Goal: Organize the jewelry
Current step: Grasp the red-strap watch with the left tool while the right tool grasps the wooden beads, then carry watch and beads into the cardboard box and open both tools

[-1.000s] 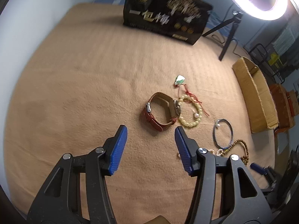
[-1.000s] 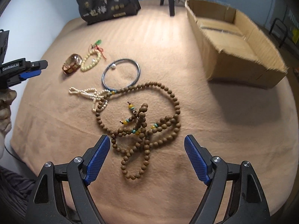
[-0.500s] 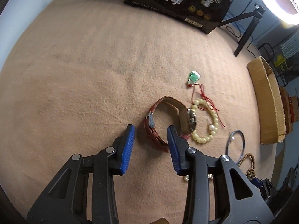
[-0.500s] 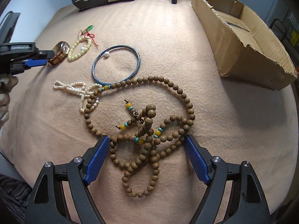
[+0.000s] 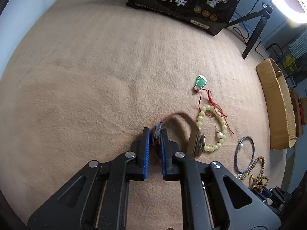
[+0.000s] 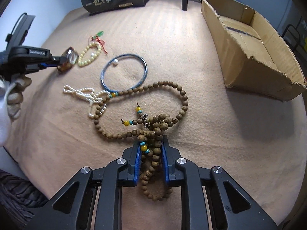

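**Both grippers clamping jewelry on the tan cloth**

Left gripper (image 5: 153, 134) is clenched on the watch (image 5: 193, 138), pads pinching the red-brown strap beside the buckle; it bites the thin strap edge probably because the case is too bulky to pinch. Watch sits on the tan cloth (image 5: 86, 76), its case touching the yellow bead bracelet (image 5: 211, 128). Right gripper (image 6: 150, 149) has jaws closing on the bunched part of the wooden bead necklace (image 6: 180, 99), beads pressed between the pads; grabbing the knot of strands likely means the whole loop lifts together. Open cardboard box (image 6: 247, 44) sits to the right, apart from the pieces, probably the drop spot, looks empty.

Count: one watch, one yellow bead bracelet with a loose pearl stud (image 5: 219, 134) inside it, one green pendant on red cord (image 5: 200, 80), one blue bangle (image 6: 124, 72) with a pearl, one white pearl strand (image 6: 84, 93) tangled under the wooden beads, one wooden bead necklace, one box, two grippers
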